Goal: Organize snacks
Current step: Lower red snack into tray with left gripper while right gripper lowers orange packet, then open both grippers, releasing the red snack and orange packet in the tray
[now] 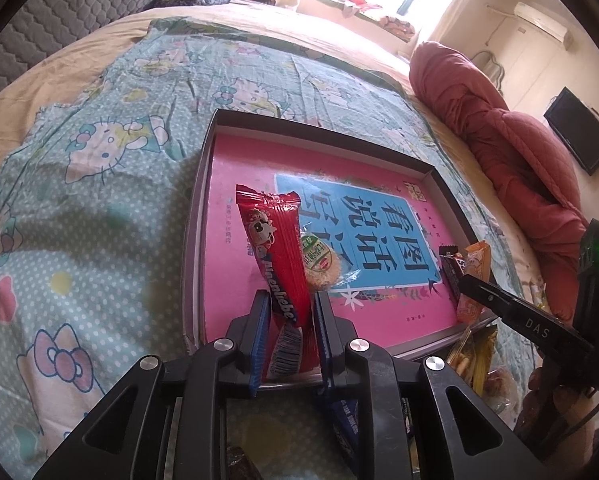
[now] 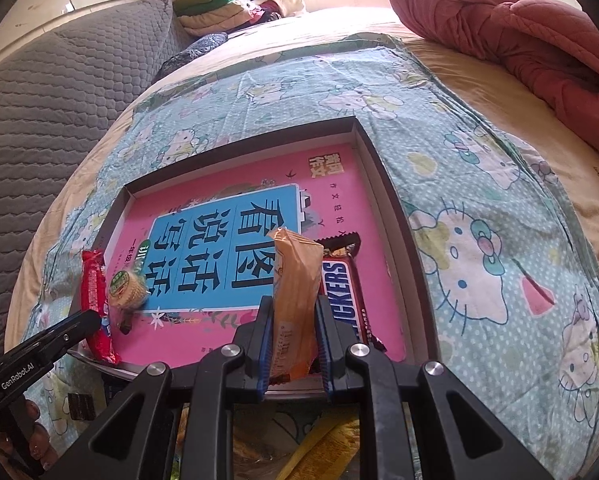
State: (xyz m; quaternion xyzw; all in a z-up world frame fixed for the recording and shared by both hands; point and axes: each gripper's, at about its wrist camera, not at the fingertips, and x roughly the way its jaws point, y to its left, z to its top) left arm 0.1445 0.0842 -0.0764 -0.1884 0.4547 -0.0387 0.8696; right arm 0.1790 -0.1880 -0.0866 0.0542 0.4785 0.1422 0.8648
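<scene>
A shallow dark box with a pink and blue printed bottom lies on the bed; it also shows in the right wrist view. My left gripper is shut on a red Alpenliebe candy pack, held upright over the box's near left part. My right gripper is shut on an orange snack pack above the box's near edge. A Snickers bar lies in the box beside it. A round cracker pack lies in the box, also seen in the left wrist view.
Several loose snacks lie on the Hello Kitty sheet in front of the box. A red quilt is bunched along the bed's right side. A grey padded headboard stands on the left.
</scene>
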